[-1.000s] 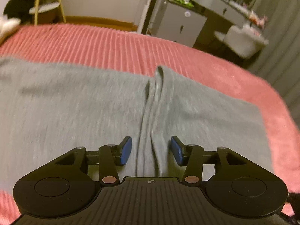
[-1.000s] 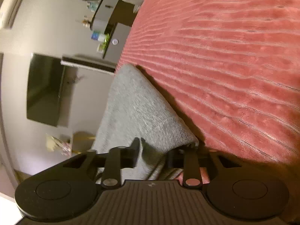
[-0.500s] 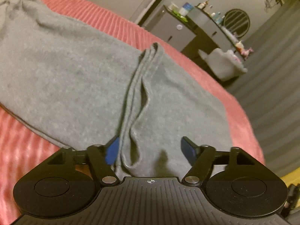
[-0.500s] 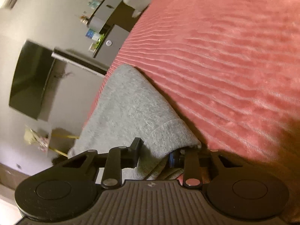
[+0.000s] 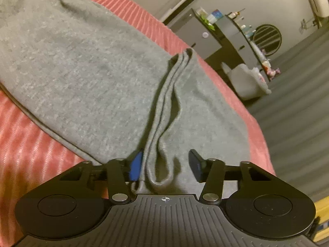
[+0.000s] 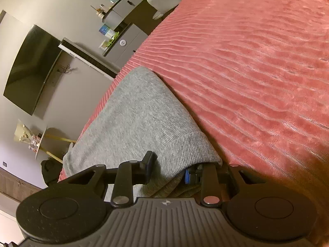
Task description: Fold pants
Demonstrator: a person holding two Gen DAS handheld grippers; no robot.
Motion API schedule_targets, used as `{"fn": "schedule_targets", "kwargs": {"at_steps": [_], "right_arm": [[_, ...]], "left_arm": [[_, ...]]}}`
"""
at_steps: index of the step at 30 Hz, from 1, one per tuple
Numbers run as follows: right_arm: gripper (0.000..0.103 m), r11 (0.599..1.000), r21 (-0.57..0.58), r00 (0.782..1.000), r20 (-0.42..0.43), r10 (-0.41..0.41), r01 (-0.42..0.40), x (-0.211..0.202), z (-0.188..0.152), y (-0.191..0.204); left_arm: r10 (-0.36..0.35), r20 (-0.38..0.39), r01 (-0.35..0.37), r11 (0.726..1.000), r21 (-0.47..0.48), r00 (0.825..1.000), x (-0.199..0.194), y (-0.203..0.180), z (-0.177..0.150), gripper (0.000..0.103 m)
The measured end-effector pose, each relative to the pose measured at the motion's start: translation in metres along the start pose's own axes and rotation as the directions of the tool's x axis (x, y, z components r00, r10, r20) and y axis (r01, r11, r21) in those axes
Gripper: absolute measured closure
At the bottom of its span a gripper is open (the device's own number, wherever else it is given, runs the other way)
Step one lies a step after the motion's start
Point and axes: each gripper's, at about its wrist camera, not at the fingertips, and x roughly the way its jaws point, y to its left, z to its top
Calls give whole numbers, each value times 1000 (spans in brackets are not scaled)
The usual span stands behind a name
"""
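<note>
The left gripper [image 5: 166, 165] tilts down over the grey pants [image 5: 86, 78], which lie spread on the pink ribbed bedspread [image 5: 30, 144]. Its jaws are closing with the stacked hem edges between them: the blue pad at 9 o'clock touches the cloth, the dark pad at 3 o'clock stands clear of it. The right gripper [image 6: 170, 170], rolled so the room leans sideways, is clamped on a ribbed cuff [image 6: 191, 146] of the same pants [image 6: 133, 113]. Only the left wrist view shows the folded edges running as a ridge from 6 toward 12 o'clock, with the broad panel stretching to 10 o'clock. Only the right wrist view shows the wall screen [image 6: 28, 70] at 9 o'clock and the leg's long axis heading toward 11 o'clock over the bedspread [image 6: 257, 72].
</note>
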Motion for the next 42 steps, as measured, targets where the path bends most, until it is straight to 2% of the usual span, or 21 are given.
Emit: {"fn": "schedule_targets", "kwargs": {"at_steps": [3,8,10,12,13,15,17,19,21,22,24,26,27,29,32,35,36,38,40,41,42], "right_arm": [[75,1000,-5,1000,-4,-1,1,-1,0,1],[72,999,-26,999,-28,-34,34,-13,1,5],[63,998,-30,998,-30,-62,61,-27,1,5],[57,996,-38,996,-25,-82,81,-41,0,4],[52,993,-51,994,-10,-109,108,-49,0,6],[52,981,-100,986,35,-165,168,-63,0,11],[53,964,-181,977,125,-174,195,-74,0,23],[53,925,-329,972,197,-131,191,-73,-4,43],[54,844,-504,972,220,-79,183,-56,-15,64],[57,797,-582,980,190,-64,165,-42,-20,72],[66,741,-660,991,122,-60,126,-15,-25,86],[66,687,-718,992,118,-41,114,10,-30,96],[67,661,-740,990,134,-39,127,18,-31,100],[68,635,-762,990,136,-39,130,34,-28,106],[68,644,-754,990,138,-36,128,54,-18,111],[68,643,-758,994,98,-46,105,80,-14,117],[68,629,-769,994,99,-50,108,90,-15,119],[68,634,-765,993,102,-55,113,104,-11,123],[66,633,-764,992,112,-53,120,112,-4,125],[66,627,-767,990,132,-59,139,115,-1,124],[65,615,-770,984,168,-64,171,117,0,123]], "left_arm": [[49,6,-49,998,31,999,1,-2,-1,69],[77,12,-77,997,26,997,-7,-4,1,69],[115,52,-118,991,67,992,-18,-8,0,58],[166,127,-182,975,129,978,-31,-16,-4,50],[174,164,-200,966,161,971,-37,-21,-5,50],[149,217,-196,956,216,965,-46,-32,-8,45],[94,237,-156,953,261,967,-49,-45,-11,37],[43,228,-117,939,324,973,-43,-61,-17,34],[29,212,-115,906,408,977,-29,-79,-24,34],[35,214,-130,883,451,976,-20,-87,-27,34],[55,215,-163,834,526,975,0,-98,-31,34],[97,219,-206,805,557,971,21,-103,-28,37],[101,214,-207,805,556,971,27,-105,-23,38],[82,226,-193,828,527,971,34,-105,-10,38],[24,240,-143,857,495,971,48,-112,7,32],[58,202,-155,849,505,978,84,-117,21,31],[100,221,-202,838,507,970,97,-115,24,31],[120,253,-242,808,537,960,112,-112,27,31],[113,329,-306,716,627,938,118,-114,20,26],[112,353,-330,683,651,929,119,-114,15,24],[100,353,-319,695,644,930,119,-110,14,24]]}}
